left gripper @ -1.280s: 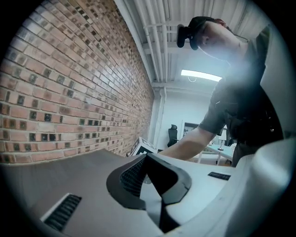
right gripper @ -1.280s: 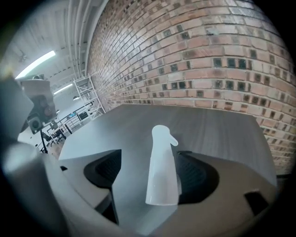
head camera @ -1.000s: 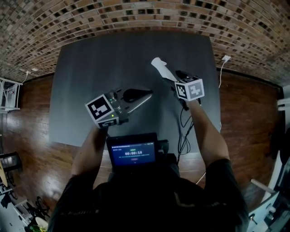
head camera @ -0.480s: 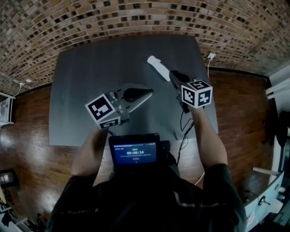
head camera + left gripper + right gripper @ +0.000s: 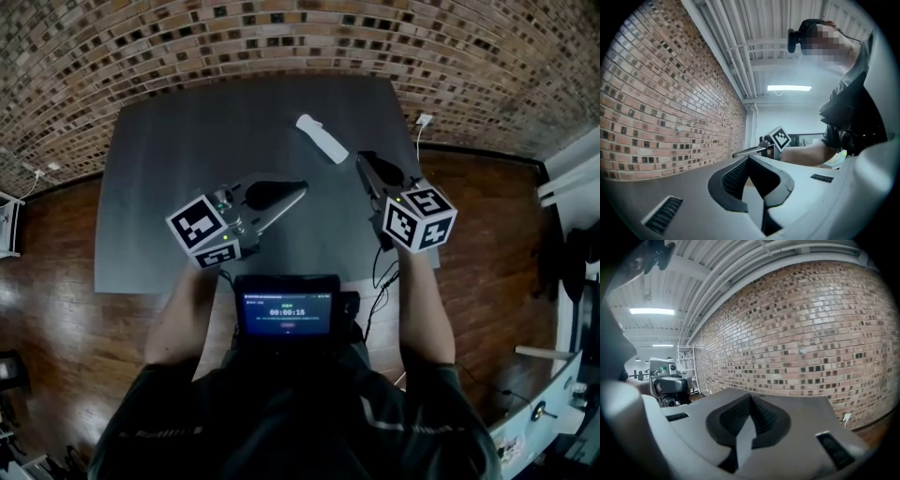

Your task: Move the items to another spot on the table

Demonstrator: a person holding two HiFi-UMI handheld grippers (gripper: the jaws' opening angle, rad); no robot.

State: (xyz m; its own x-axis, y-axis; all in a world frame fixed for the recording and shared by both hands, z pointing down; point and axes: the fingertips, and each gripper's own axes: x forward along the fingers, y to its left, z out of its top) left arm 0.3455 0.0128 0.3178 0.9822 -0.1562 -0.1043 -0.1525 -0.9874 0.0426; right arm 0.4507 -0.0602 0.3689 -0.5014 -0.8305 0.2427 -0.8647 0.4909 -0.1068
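Left tongs [image 5: 295, 192]: jaws together, nothing between them. They sit over the middle of the dark worktop [image 5: 187, 159] and point toward its far right.

White oblong item [image 5: 322, 138]: lies loose and flat at the far right of the worktop, angled, clear of both tongs. Cannot tell what it is. It is nearer the right tongs' tip than the left's.

Right tongs [image 5: 364, 161]: jaws have just been closing and now meet with nothing held. The right gripper view shows only bare pads and brick wall beyond.

Risks, as judged from here:
- Both pairs are closed. If either goes in without opening first, the tip will shove the item, not take it, and it could skid toward the far or right edge.
- The item is long and narrow. A grip near one end would probably let it swing or slip out on the lift.
- The two tongs point toward the same spot, so if both reach at once they could knock together.
- The black cable [image 5: 377, 281] hangs below the right wrist at the near edge of the worktop. It could catch there on a long reach.
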